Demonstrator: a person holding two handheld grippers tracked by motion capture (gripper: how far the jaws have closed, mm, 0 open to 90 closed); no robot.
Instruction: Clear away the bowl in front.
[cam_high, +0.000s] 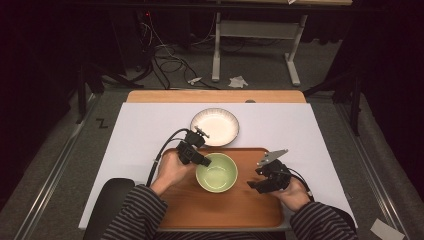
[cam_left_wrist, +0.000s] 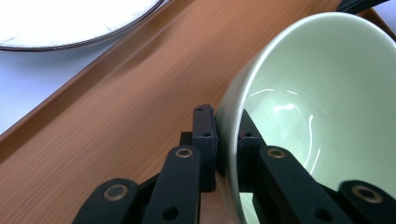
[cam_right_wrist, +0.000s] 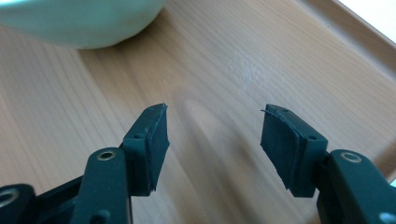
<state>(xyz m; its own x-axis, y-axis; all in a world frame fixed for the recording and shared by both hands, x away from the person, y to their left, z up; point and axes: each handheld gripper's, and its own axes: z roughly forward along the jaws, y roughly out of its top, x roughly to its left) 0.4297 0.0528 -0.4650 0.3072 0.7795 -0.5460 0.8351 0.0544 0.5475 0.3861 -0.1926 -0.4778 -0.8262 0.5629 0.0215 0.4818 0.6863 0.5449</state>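
The left gripper (cam_left_wrist: 227, 140) pinched the near-left rim of the green bowl (cam_high: 216, 172), one jaw inside and one outside. The bowl sat mid-tray, toward the far edge of the wooden tray (cam_high: 225, 207). The right gripper (cam_high: 252, 185) hovered spread and empty near the tray's right edge. A white plate (cam_high: 215, 126) lay just beyond the tray's far edge.

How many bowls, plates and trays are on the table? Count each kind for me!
Green bowl: 1
White plate: 1
Wooden tray: 1
Total: 3
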